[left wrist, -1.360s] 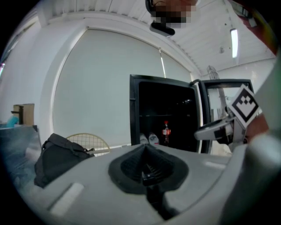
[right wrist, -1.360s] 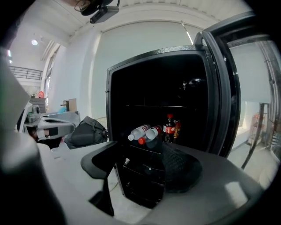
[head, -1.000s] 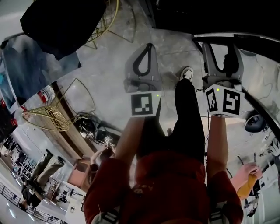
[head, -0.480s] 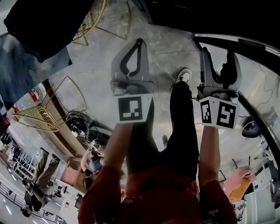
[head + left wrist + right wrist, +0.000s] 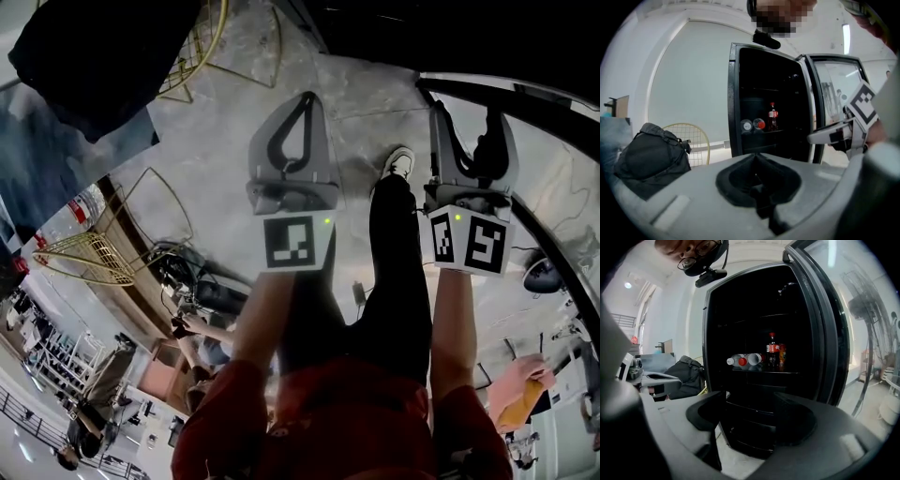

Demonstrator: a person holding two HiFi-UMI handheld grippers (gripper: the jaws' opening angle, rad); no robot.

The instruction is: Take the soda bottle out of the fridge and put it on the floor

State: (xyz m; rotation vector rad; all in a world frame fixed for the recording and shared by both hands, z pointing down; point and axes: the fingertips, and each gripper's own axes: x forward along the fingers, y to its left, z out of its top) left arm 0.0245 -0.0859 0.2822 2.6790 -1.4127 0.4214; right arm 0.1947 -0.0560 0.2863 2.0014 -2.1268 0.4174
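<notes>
On the fridge's [image 5: 754, 296] middle shelf the soda bottle [image 5: 773, 350] stands upright, dark with a red label, well apart from both tongs. We see it best in the right gripper view. An orange container [image 5: 782, 355] stands just beside it on the right, and two clear bottles [image 5: 745, 360] lie on their sides to its left, one white cap and one red cap facing us. The glass door [image 5: 820, 333] hangs open at the right.

That same view shows the right tongs [image 5: 751, 401] spread wide, with only the fridge's dark lower front showing between them. They grip nothing.

The left gripper view shows the left tongs [image 5: 754, 156] closed, tips together and empty. It alone shows a black bag [image 5: 651, 157] left of the fridge, with a round gold wire frame [image 5: 691, 140] just behind it. The bottle shows there too, far and small.

Only the head view looks down on the grey floor [image 5: 225, 122]. There we hold both tongs side by side, our dark trouser leg and white shoe [image 5: 400, 159] between them. From above the left pair forms a closed loop and the right pair two separate prongs.
</notes>
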